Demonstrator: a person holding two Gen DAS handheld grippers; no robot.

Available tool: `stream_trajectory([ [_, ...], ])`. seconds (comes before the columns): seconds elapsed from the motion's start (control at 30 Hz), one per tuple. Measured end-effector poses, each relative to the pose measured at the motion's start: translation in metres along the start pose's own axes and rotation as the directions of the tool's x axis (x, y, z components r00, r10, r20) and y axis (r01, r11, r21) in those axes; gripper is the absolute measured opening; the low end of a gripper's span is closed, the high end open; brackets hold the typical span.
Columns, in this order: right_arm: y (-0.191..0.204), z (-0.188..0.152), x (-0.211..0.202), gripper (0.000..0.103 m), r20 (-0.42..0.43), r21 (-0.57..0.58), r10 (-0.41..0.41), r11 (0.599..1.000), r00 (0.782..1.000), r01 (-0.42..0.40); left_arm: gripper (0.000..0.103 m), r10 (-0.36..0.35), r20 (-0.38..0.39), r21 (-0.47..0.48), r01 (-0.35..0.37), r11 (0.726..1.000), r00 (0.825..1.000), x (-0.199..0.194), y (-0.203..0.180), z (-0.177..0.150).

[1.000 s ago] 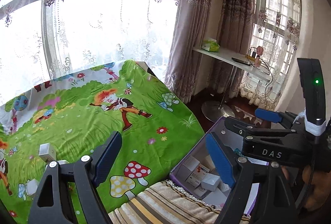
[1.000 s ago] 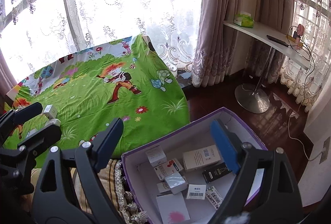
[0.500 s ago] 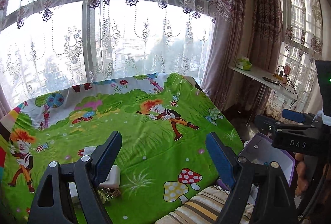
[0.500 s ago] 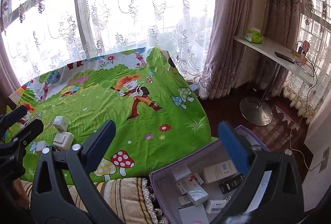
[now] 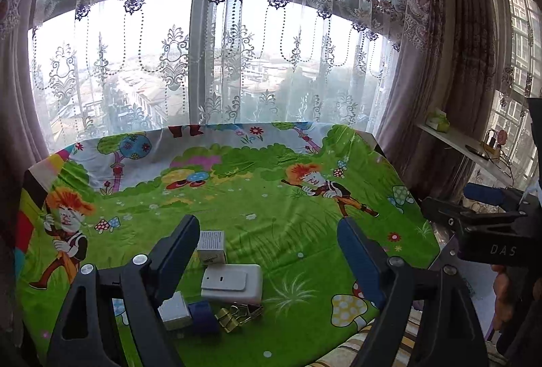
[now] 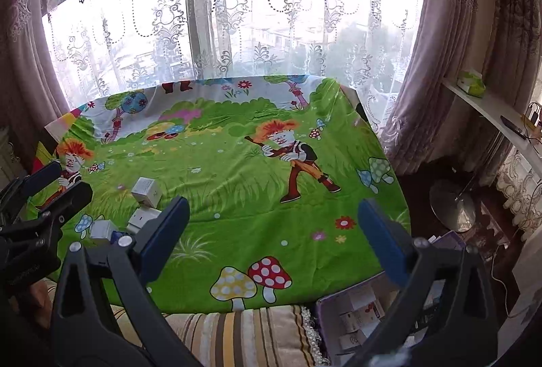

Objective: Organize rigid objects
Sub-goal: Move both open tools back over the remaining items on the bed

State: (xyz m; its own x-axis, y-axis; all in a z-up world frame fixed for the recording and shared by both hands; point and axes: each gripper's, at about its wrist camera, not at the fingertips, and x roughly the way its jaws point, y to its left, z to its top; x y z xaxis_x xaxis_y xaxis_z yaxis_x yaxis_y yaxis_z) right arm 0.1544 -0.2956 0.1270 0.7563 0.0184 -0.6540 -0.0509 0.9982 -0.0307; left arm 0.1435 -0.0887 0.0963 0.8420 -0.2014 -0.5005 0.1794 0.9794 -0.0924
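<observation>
Both your grippers have swung away from the purple box [image 6: 355, 312] toward the white adapter [image 5: 233, 282]. Your left gripper [image 5: 267, 251] hangs just above it, fingers apart, empty; your right gripper [image 6: 271, 231], likewise spread, hangs right of it.

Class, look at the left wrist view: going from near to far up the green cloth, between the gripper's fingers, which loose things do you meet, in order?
Gold binder clips → white flat plug-like block → small upright carton. The blue item and white box beside the left finger overlap too much to place.
</observation>
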Motion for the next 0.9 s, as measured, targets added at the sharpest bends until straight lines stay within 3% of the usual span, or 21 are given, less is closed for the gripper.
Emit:
stream_trajectory([
  [0.33, 0.036, 0.011, 0.015, 0.1, 0.007, -0.055, 0.057, 0.997, 0.998, -0.056, 0.084, 0.129, -0.013, -0.153, -0.129, 0.98, 0.992, 0.006, 0.072, -0.004],
  [0.63, 0.059, 0.015, 0.039, 0.1, -0.021, -0.055, 0.104, 0.993, 0.994, -0.105, 0.084, 0.238, -0.069, -0.328, -0.247, 0.912, 0.969, 0.007, 0.133, -0.014],
  [0.8, 0.076, 0.008, 0.056, 0.1, -0.06, -0.072, 0.133, 0.988, 0.989, -0.137, 0.084, 0.232, -0.147, -0.361, -0.271, 0.892, 0.961, 0.021, 0.145, -0.028],
  [0.9, 0.082, 0.001, 0.07, 0.1, -0.097, -0.08, 0.139, 0.986, 0.986, -0.147, 0.084, 0.189, -0.212, -0.38, -0.259, 0.888, 0.959, 0.035, 0.147, -0.039],
])
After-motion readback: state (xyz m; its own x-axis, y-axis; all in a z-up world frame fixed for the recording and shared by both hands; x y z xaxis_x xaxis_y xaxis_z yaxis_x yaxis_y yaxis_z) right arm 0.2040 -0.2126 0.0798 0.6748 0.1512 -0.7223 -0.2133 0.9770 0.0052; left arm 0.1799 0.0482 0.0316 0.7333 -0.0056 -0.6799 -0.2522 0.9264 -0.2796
